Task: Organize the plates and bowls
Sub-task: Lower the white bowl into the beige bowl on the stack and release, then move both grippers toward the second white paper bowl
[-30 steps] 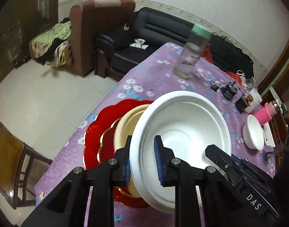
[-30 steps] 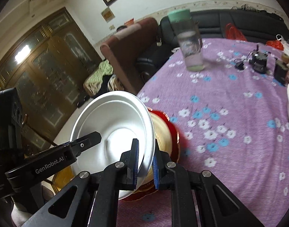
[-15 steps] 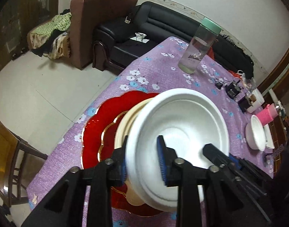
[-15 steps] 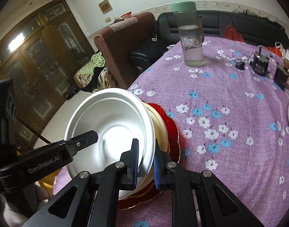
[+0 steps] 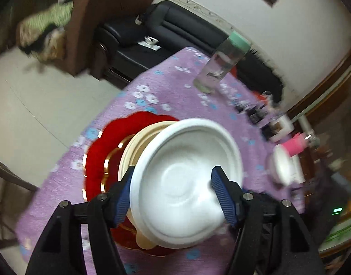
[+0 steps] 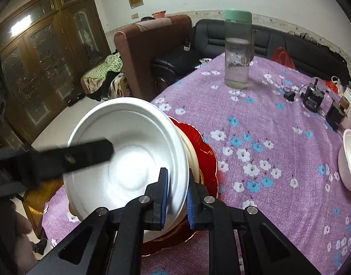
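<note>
On the purple flowered tablecloth, near its edge, a white bowl is being set onto a stack: a cream bowl sitting on a red scalloped plate. Since a second ago the left gripper has let go. Its jaws were pinching the white bowl's near rim then; they have just been opening and now stand well spread, one blue pad outside the bowl's left rim and the other over the bowl's inside, neither pressing on it. The rim sits between them but is free. The right gripper has not changed its hold: its pads are nearly together and clamp the bowl's rim on the opposite side, one pad inside the bowl, one outside, as it did a second ago.

I judge this to mean the placing is nearly finished. The white bowl looks tilted, its far side raised and its near side down against the cream bowl, so it seems nested but not yet level, with only the right gripper steadying it. Releasing that side should let it settle; if it goes askew, the bowl could slide off the stack.

Elsewhere, a clear bottle with a green cap stands farther along the table, well apart from the stack, and another white bowl waits at the right edge, likely next.
</note>
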